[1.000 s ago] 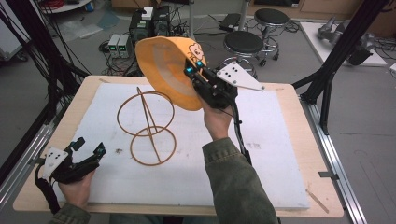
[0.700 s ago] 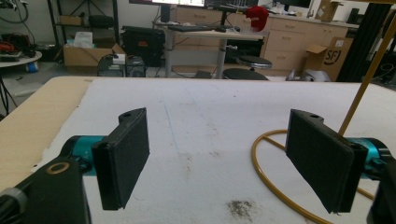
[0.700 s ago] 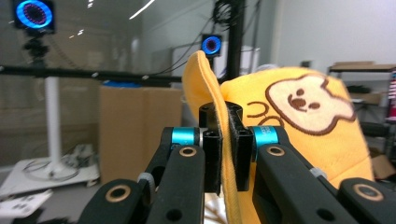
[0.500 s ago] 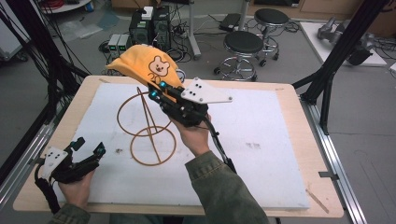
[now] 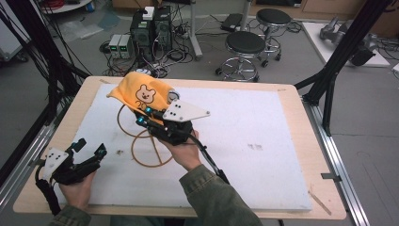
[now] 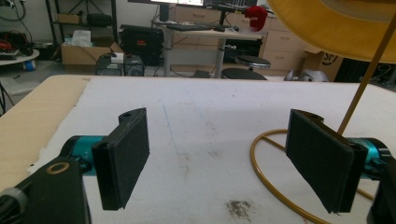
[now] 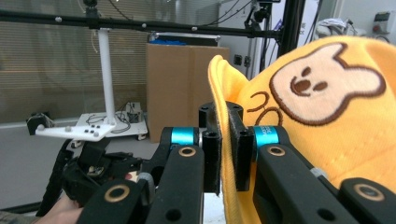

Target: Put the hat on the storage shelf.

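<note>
Lowered onto the wire stand [image 5: 141, 141], yellow cap [image 5: 141, 94] — right tool [image 5: 148, 117] pinching it; left tool [image 5: 89, 151] wide.

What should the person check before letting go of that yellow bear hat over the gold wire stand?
1. Grip: right gripper jaws pinch the edge of the yellow hat: ok.
2. Hat above the wire stand: ok; the left gripper view shows the hat over the stand's rod.
3. Hat seated on the stand's top: cannot tell, the hat hides it.
4. Stand upright on the white mat: ok, its base ring lies flat.
5. Left gripper out of the way: ok, open, near the table's corner, beside the base ring.
</note>
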Demonstrator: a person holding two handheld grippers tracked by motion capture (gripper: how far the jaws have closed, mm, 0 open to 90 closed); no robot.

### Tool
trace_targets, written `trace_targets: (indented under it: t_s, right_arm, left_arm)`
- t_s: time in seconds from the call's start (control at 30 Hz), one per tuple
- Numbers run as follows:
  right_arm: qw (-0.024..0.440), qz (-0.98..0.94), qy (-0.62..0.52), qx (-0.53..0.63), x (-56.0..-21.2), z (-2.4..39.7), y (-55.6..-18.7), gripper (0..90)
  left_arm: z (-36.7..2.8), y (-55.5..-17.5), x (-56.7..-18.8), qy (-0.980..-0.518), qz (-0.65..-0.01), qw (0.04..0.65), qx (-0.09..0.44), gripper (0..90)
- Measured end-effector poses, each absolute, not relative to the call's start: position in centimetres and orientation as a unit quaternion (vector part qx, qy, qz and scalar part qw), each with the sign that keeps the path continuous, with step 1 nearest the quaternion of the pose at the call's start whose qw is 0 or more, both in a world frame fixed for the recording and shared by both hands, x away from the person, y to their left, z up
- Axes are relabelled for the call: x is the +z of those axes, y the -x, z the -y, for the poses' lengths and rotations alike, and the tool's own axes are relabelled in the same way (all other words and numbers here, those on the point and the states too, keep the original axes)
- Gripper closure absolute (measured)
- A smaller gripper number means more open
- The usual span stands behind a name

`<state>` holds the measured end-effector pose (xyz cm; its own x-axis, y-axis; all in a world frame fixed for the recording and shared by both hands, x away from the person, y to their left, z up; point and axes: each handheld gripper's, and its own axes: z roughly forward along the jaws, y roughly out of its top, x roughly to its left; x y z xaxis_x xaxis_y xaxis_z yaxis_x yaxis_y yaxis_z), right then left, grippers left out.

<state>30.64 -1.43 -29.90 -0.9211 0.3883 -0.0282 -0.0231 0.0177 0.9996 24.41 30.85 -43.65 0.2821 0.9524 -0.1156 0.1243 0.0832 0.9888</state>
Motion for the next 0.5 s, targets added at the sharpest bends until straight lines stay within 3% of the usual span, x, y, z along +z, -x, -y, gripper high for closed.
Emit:
trace_targets:
  t_s: [0.5]
  right_arm:
    - [0.142,-0.74,-0.097,0.65,-31.3,0.7,-30.0,84.7]
  left_arm:
    - [-30.8,-24.5,-43.7,-0.571,-0.473,0.562,0.366,22.2]
